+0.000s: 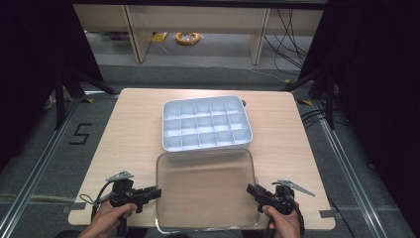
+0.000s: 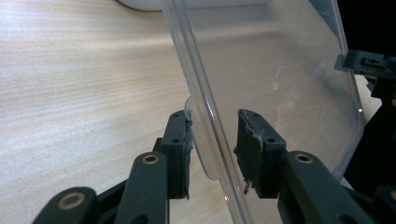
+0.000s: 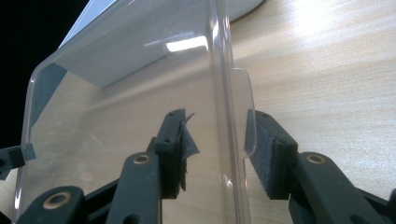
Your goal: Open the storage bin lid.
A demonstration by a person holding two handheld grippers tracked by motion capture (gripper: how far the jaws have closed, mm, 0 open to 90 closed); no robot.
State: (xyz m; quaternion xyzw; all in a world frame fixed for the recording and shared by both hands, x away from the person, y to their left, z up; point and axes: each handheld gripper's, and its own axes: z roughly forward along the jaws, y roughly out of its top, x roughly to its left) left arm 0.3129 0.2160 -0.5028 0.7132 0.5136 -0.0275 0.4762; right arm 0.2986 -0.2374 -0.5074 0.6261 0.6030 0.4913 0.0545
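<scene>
So there's a clear plastic lid (image 1: 205,191) sitting at the near edge of the wooden table (image 1: 133,129), right in front of a white divided organizer box (image 1: 205,124) that's still uncovered, all compartments looking empty. The left gripper (image 1: 157,191) has its jaws straddling the lid's left rim, one jaw by the little tab, the other inside, but there's a visible gap on both sides, so it's released, not pinching yet. Same deal with the right gripper (image 1: 249,188) on the opposite rim: spread around the edge, nothing clamped. My guess is the lid goes onto the box, so basically nothing's done: squeeze, lift, carry forward and seat it are all left
</scene>
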